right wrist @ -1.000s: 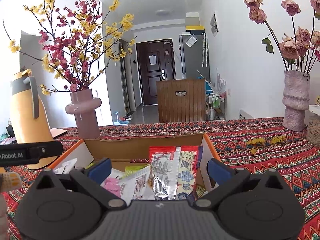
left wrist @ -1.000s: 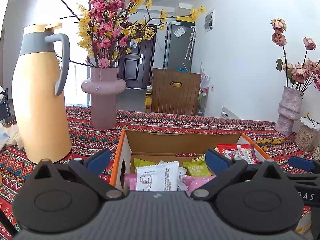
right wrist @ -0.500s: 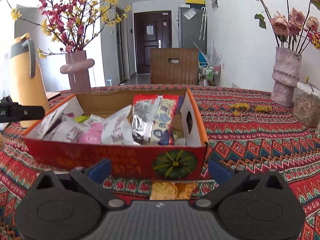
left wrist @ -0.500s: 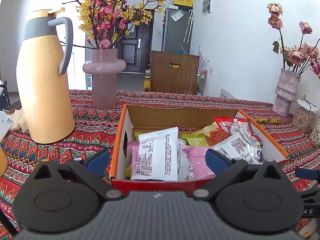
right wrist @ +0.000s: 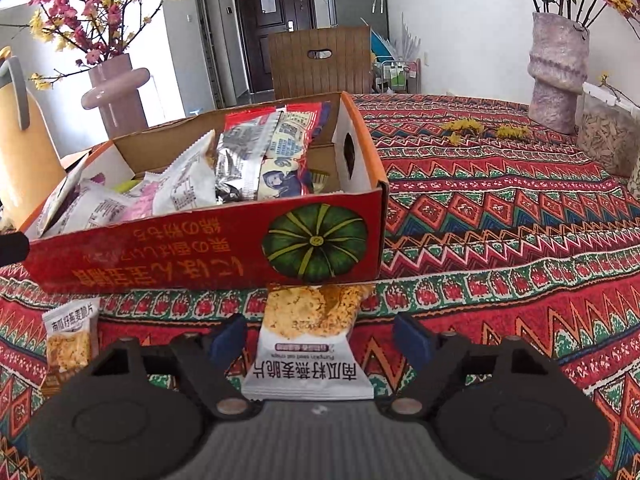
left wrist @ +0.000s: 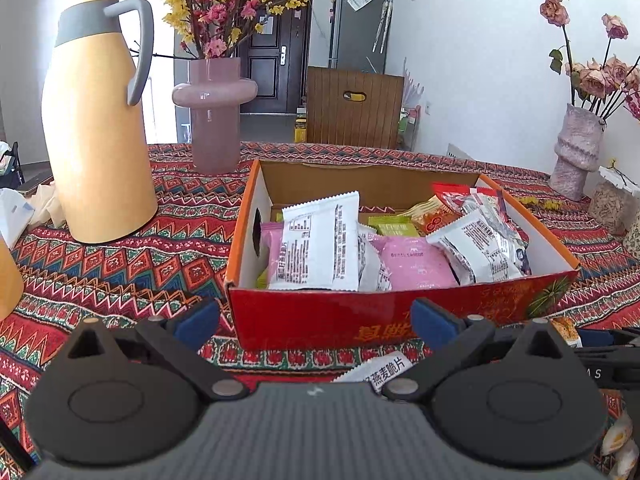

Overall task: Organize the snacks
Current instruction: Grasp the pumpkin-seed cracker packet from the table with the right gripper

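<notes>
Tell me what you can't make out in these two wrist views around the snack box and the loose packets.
- Oat crisp packet, right wrist view: near end hidden under the right claw, whose jaws are closing without touching it yet.
- Second packet, left wrist view: mostly covered by the left claw.
- Snack box, both views: lower packets buried under the top ones.
- Box lettering, right wrist view: blurred.

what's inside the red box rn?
The red box holds loose snack packets: white packets, a pink packet, a green packet and a red-and-silver packet. Anything beneath the pile, and the box floor, is covered.
</notes>
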The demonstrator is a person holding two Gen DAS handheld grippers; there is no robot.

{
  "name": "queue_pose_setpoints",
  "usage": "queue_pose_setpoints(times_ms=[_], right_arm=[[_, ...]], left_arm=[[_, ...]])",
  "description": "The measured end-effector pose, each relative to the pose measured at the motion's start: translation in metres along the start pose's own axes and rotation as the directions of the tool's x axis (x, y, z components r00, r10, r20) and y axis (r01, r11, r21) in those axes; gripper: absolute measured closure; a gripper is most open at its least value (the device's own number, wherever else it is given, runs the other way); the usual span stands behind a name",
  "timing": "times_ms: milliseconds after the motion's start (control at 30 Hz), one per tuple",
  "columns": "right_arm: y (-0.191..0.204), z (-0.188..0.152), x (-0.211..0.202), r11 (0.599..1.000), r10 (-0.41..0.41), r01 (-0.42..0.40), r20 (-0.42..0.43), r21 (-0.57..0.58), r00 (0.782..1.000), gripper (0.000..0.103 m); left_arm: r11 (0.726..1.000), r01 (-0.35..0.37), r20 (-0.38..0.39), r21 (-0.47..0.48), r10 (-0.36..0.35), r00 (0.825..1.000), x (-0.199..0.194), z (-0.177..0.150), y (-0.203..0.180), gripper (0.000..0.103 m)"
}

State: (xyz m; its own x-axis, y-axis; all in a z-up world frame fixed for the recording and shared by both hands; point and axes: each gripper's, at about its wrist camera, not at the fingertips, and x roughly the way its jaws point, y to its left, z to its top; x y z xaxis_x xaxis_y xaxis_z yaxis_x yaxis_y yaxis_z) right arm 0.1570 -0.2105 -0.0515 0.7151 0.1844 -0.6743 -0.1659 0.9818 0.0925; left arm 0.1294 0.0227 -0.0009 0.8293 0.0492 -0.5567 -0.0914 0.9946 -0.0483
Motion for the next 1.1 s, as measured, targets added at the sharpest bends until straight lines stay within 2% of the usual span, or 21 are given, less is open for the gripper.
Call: queue_pose_setpoints(times_ms=[200,267,367,633,933,1033,1100], right_arm=[[-0.003,-0.001,-0.003,1.0,-0.015,0.015,0.019,0.005,1.0,0.043],[-0.006,-0.002,-0.005,1.0,-0.017,0.016,0.027,0.008,1.0,0.054],[-0.009,-0.004,-0.009,1.0,-0.004,0.003,0.039,0.021,0.999,0.06],[-0.012,-0.009,-0.033,0.998,0.031,-0.037,0.125,0.052,0.992,0.061],[-0.011,-0.018,-0.045,0.996,0.062,-0.071,0.148,0.055,0.987,0.061],[-0.012,-0.021,-0.047,0.996,0.069,-0.077,0.146,0.055,0.987,0.061],[-0.012,-0.023,-0.048,0.995,0.071,-0.08,0.144,0.054,0.987,0.061]], left_arm=[[1.0,0.003,-0.046,0.004,-0.003,0.999,0.001,-0.007,-0.005,0.0],[1.0,0.005,-0.057,0.008,-0.004,0.998,0.001,-0.008,-0.007,0.0],[1.0,0.007,-0.078,0.015,-0.006,0.997,0.002,-0.01,-0.01,0.0],[0.999,0.011,-0.178,0.043,-0.003,0.984,0.012,-0.016,-0.026,0.0],[0.999,-0.015,-0.272,0.049,0.028,0.962,0.032,-0.022,-0.047,0.001],[0.999,-0.023,-0.295,0.047,0.036,0.955,0.037,-0.025,-0.051,0.013],[0.998,-0.017,-0.298,0.057,0.033,0.954,0.037,-0.026,-0.052,0.032]])
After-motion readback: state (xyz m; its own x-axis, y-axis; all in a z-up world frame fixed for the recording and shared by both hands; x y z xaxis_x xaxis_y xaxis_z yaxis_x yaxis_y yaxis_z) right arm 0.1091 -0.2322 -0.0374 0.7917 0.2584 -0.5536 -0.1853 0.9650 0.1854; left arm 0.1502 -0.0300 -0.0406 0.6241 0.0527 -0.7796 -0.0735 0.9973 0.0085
